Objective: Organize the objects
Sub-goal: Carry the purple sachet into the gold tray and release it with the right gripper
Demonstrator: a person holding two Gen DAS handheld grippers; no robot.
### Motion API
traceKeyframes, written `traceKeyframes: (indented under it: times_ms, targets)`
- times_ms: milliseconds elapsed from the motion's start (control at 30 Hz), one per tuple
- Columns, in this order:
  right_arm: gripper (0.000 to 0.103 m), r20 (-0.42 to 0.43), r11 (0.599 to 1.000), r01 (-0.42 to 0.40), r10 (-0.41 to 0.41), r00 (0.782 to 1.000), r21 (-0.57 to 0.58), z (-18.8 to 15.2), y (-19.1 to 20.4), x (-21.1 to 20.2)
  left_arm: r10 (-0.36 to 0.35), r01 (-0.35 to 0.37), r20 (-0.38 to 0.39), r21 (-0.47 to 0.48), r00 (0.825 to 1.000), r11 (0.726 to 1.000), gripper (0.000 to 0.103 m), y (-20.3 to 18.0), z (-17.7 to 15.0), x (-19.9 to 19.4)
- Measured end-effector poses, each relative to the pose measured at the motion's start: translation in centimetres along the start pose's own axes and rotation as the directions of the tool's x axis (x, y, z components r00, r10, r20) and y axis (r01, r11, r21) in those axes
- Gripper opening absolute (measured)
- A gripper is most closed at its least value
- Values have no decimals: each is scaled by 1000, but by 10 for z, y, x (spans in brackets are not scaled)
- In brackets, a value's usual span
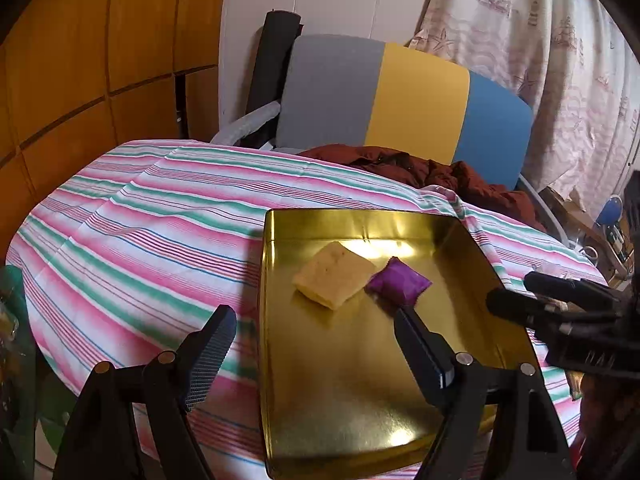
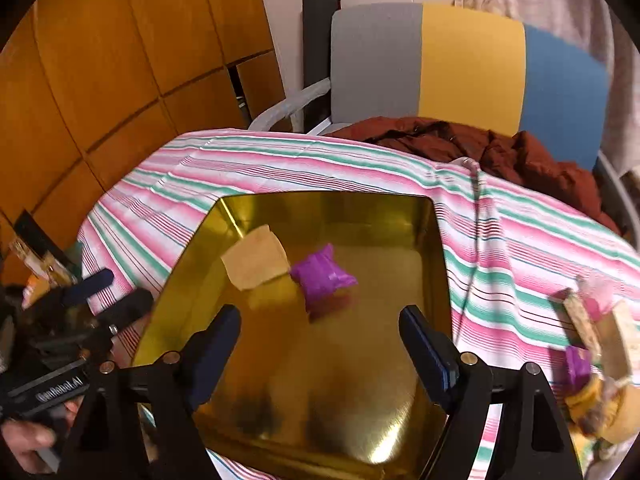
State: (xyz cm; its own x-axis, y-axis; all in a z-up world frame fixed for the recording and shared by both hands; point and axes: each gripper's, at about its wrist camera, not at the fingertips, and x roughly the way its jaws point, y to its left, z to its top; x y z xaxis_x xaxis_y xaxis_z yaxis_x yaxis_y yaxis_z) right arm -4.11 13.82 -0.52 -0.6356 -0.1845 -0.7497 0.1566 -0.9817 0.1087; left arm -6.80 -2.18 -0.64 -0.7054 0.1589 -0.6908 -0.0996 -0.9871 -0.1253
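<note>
While both claws hang over the near half of the gold tin tray (image 2: 360, 412), neither holds anything: the right gripper (image 2: 320, 340) stands wide, its jaws spread across bare metal, and the left gripper (image 1: 308, 344) is just as wide, one finger over the striped cloth and the other inside the tray. Ahead of the right claw, a little left of its centre line, lies the purple packet (image 2: 322, 274), crumpled, its long axis running roughly across the view. Just left of it, touching or nearly so, sits the tan flat packet (image 2: 256, 258), tilted with one corner raised. Seen from the left wrist, the purple packet (image 1: 398, 286) lies close off the tip of that claw's right finger, so both claws are near it; which is nearer I cannot tell.

More loose items, one purple and some tan, show blurred at the right edge on the cloth (image 2: 592, 380); my guess is that these are yet to be gathered into the tray.

Beneath the tray is a striped tablecloth (image 1: 140, 220) in pink, green and white. Beyond the table stands a chair (image 1: 400, 100) with a grey, yellow and blue back, a dark red garment (image 1: 440, 172) heaped on it, orange wooden panelling (image 1: 80, 60) to the left and a patterned curtain (image 1: 540, 40) to the right
</note>
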Motion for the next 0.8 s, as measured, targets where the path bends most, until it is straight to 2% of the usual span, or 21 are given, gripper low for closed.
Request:
traceKeyframes:
  times_ms: [133,333,533,800]
  targets:
    - [89,47,996,68,-65,997,-49,-14,10,-14,-4,4,-2,9,1000,1000,83,-5,-8,-8]
    - [97,133,982,169,-157,979,-82,-28,19,-35,26,-26,16,18,1000,1000,83,-10,-20,-19]
    - [99,173,977,195,-177,969,-91,-35,24,-45,63,-66,58,47,996,997,83,-21,-27,-31]
    - [100,175,978,197,-184,967,-62,-41,12,-48,42,-45,49,79,998,996,83,-37,-33,-32]
